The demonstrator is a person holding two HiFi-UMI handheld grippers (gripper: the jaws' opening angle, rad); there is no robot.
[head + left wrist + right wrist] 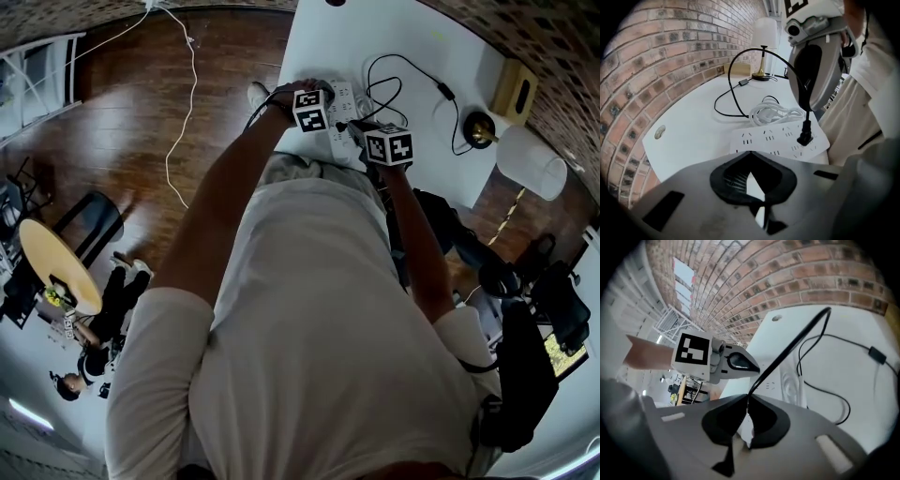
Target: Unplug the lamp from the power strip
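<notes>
I am clamping my right gripper (749, 399) on the lamp's black cord (787, 352); its jaws are pinching together with the cord running out from between the tips. In the left gripper view the grip is sitting just above the plug (805, 135). The plug is hanging tilted at a socket at the right end of the power strip (773, 140), and I cannot tell whether its prongs are clear of the socket.

I am keeping my left gripper (749, 154) clenched, its jaw tips meeting with nothing gripped between them. It is pointing steeply down at the left end of the power strip, and I cannot tell whether it is touching it.

The power strip is lying along the near edge of the white table (693, 126), toward that edge's left end. Its own white cable (773, 112) is sitting coiled just behind it. From my right gripper the black cord is looping across the table top, past an inline switch (743, 82), to the lamp (481, 128). The lamp is standing at the table's far right corner beside the brick wall (656, 70), near a wooden box (514, 89).
</notes>
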